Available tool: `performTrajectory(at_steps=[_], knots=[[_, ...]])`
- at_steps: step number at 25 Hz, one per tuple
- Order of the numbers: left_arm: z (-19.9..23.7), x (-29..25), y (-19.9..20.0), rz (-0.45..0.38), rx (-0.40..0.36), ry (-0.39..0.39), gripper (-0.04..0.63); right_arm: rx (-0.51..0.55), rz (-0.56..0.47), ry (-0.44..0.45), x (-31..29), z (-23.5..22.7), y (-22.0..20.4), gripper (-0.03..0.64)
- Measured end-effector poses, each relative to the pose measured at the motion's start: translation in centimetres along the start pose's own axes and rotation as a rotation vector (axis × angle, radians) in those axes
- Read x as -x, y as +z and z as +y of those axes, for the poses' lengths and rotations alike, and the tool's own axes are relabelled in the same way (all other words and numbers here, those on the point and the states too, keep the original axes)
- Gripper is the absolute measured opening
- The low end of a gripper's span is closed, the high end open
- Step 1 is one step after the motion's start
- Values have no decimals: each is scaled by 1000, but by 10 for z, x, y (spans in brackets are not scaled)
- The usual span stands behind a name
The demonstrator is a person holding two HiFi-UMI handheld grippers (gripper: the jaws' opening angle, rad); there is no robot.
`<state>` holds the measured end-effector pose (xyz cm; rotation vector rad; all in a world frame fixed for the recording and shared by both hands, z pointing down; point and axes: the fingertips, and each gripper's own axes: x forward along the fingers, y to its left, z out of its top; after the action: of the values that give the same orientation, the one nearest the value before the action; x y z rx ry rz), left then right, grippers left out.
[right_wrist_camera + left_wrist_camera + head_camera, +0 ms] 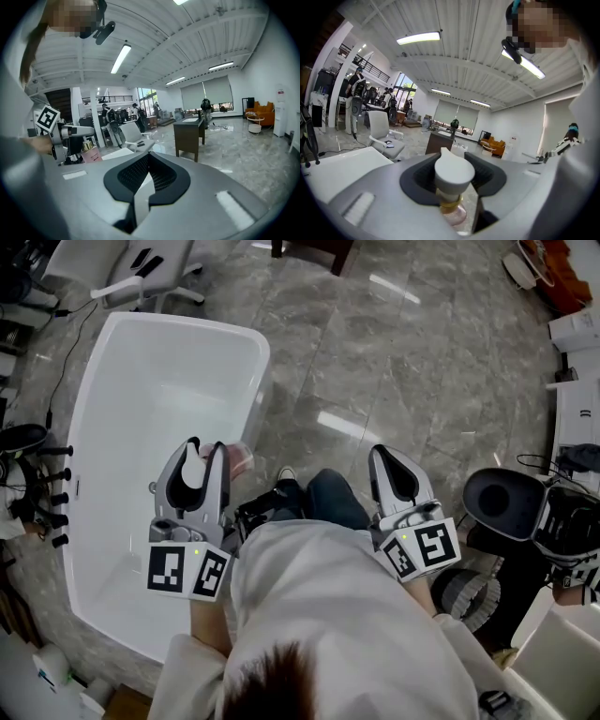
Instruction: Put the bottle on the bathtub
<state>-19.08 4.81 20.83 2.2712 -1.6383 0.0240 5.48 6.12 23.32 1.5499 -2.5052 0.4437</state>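
We hold both grippers out in front of our body, jaws pointing forward. Our left gripper (204, 454) reaches out from a bare left forearm (210, 620). Its jaws are closed on the top of a bottle (453, 172), with the pads either side of the white cap. Our right gripper (391, 463) sits about level with it and well apart, its jaws brought together with nothing between them. Each marker cube (186, 570) faces up toward our head.
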Motion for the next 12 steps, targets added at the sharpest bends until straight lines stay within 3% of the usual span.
performTrajectory(at_steps=[12], knots=[[0,-29,-3,17,19,51,199,-4,35,49,-31,-25,4,-2]])
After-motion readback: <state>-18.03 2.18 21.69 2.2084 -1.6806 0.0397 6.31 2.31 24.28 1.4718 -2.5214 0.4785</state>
